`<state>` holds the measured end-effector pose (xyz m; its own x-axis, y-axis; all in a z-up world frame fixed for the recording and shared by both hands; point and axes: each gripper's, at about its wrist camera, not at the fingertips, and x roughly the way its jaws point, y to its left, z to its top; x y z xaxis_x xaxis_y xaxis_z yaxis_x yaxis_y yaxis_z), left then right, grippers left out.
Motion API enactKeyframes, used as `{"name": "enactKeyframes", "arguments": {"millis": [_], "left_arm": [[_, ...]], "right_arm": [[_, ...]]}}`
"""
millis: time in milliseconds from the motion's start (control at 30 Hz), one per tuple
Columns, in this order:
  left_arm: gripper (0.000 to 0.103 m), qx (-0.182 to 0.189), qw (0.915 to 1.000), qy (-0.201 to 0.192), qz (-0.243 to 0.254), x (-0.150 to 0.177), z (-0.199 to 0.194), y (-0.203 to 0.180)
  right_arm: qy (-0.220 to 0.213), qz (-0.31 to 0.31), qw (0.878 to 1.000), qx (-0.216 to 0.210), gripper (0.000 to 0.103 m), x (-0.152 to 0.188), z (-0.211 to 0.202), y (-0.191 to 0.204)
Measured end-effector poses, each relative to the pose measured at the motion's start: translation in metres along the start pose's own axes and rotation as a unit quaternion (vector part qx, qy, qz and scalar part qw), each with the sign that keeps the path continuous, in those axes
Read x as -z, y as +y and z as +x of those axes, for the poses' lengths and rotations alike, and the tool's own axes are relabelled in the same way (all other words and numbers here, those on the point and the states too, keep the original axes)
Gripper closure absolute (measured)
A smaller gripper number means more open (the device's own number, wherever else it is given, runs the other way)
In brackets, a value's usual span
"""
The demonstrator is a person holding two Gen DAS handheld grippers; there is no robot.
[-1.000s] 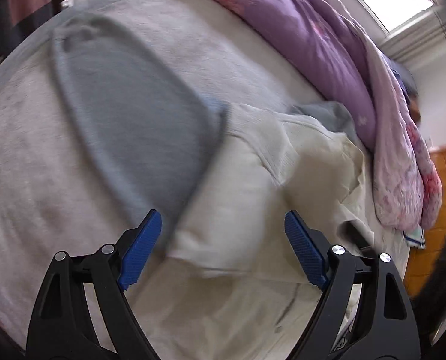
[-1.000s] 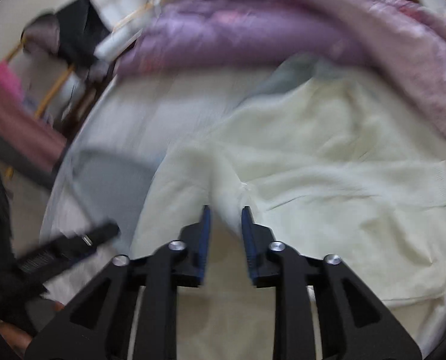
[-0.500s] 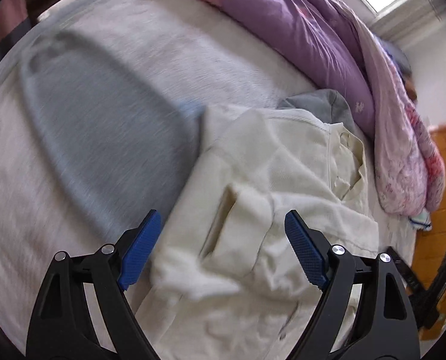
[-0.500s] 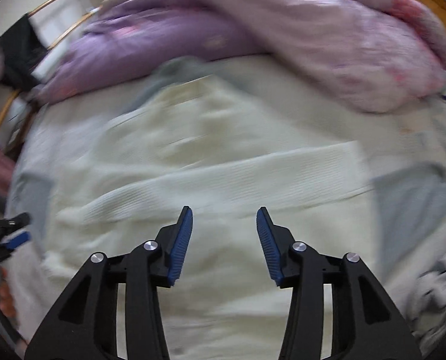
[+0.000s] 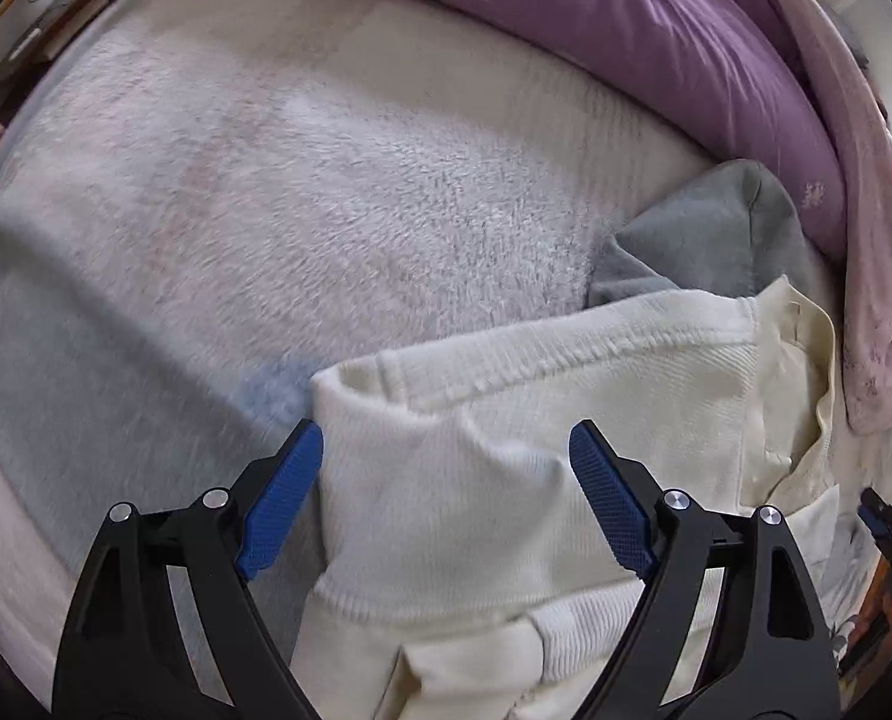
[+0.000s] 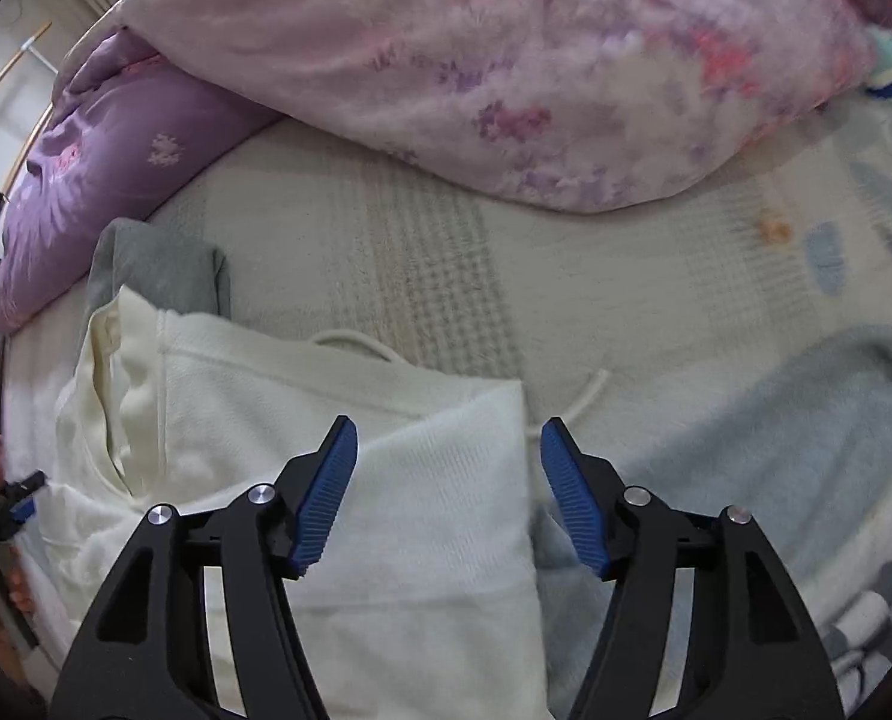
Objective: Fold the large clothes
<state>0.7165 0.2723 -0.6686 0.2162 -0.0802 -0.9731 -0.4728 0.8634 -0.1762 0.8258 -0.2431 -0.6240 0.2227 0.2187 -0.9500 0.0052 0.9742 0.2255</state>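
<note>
A cream knitted garment (image 5: 505, 480) lies partly folded on the bed, its ribbed hem uppermost and a drawcord (image 6: 583, 402) trailing from its right edge. My left gripper (image 5: 446, 492) hangs open over the garment's left corner, pads apart from the cloth. In the right wrist view the same cream garment (image 6: 386, 480) fills the lower left. My right gripper (image 6: 448, 492) hovers over its right corner with jaws opening and nothing pressed between them. The other gripper shows small at each view's edge.
A grey garment (image 5: 703, 240) lies behind the cream one. A purple duvet (image 5: 625, 30) and a pink floral quilt (image 6: 535, 72) are heaped along the far side. The fluffy white bed cover (image 5: 326, 180) stretches left; a blue-grey patterned patch (image 6: 775, 432) lies right.
Both grippers swept across the bed and down toward the cream garment's two corners. The right gripper's jaws went from nearly shut to wide apart. The left stayed open.
</note>
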Motion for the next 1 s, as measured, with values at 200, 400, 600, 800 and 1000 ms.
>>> {"name": "enactKeyframes", "arguments": {"millis": [200, 400, 600, 800, 1000], "left_arm": [[0.017, -0.020, 0.9992, 0.026, 0.025, -0.010, 0.035, -0.001], [0.027, -0.040, 0.9980, 0.002, 0.048, -0.011, 0.040, -0.013], [0.083, -0.033, 0.9965, -0.024, 0.073, -0.007, 0.026, -0.028], [0.088, -0.020, 0.9926, -0.082, 0.088, 0.007, -0.016, -0.040], [0.089, 0.008, 0.9856, -0.141, 0.094, 0.043, -0.076, -0.037]], "right_arm": [[0.041, 0.005, 0.999, 0.015, 0.040, -0.018, 0.047, -0.008], [0.047, 0.010, 0.999, -0.005, 0.063, -0.013, 0.065, -0.014], [-0.015, -0.016, 1.000, 0.019, 0.086, 0.001, 0.032, 0.002], [-0.082, -0.037, 0.996, 0.028, 0.090, 0.021, -0.016, 0.022], [-0.148, -0.041, 0.988, 0.009, 0.091, 0.053, -0.071, 0.019]]}}
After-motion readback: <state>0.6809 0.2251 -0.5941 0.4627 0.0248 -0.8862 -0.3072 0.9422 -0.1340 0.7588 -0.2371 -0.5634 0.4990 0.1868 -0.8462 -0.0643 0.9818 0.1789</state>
